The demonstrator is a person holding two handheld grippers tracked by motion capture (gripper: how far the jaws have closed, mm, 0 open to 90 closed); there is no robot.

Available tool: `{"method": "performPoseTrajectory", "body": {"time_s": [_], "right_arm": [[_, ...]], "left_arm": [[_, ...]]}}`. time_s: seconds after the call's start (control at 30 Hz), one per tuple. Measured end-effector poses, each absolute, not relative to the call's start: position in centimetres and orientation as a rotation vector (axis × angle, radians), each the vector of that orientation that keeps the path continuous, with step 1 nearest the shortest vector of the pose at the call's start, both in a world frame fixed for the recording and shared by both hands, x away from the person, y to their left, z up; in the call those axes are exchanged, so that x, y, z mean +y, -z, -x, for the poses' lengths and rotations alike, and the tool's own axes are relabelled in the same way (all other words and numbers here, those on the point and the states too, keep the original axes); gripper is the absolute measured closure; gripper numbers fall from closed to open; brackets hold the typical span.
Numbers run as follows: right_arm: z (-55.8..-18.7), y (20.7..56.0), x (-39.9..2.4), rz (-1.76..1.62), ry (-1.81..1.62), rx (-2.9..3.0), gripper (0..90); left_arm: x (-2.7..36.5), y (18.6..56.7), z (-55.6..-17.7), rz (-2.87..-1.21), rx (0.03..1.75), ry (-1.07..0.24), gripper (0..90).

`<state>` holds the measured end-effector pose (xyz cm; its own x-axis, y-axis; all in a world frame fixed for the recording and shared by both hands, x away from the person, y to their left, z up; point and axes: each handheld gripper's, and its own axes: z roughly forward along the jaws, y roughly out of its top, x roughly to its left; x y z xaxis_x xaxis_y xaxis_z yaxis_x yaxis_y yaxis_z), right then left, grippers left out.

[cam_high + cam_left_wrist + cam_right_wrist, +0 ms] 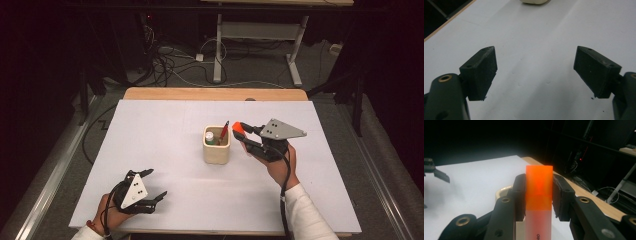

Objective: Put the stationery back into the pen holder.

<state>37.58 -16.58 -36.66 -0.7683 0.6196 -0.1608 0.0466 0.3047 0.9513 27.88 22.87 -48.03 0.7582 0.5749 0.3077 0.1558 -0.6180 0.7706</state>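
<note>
Right gripper point(239, 132) jaws clamp orange-capped marker point(539, 195) at 3 o'clock of cream pen cup point(216, 146). Step, likely: loading cup. Next: tip marker upright over rim, lower, release. Left gripper point(154, 186) jaws wide open, empty, on worktop point(165, 125).

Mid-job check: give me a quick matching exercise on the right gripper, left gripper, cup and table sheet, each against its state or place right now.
Things:
1. right gripper
2. left gripper
3. cup
4. sheet

States:
A. jaws wide apart, nothing between them, low at the near edge
B. white, covers the tabletop
C. clamped on an orange-capped marker, raised beside the cup
D. cream, mid-table, with a red pen standing in it

Pairs: 1-C, 2-A, 3-D, 4-B
</note>
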Motion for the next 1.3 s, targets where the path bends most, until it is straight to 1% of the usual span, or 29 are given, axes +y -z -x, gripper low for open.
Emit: {"method": "performPoseTrajectory", "body": {"time_s": [0.43, 0.83, 1.3], "right_arm": [[-39.0, 34.9, -15.3, -0.589, -1.513, 2.037, 66.8], [-40.3, 34.5, -14.0, -0.596, -1.551, 2.018, 66.8], [-40.8, 34.4, -11.9, -0.581, -1.573, 2.027, 66.8]], "left_arm": [[22.9, 48.1, -27.9, -2.189, 0.537, -0.693, 18.8], [23.0, 48.0, -27.8, -2.194, 0.532, -0.695, 18.7], [23.0, 48.0, -27.7, -2.183, 0.527, -0.695, 18.6]]}}
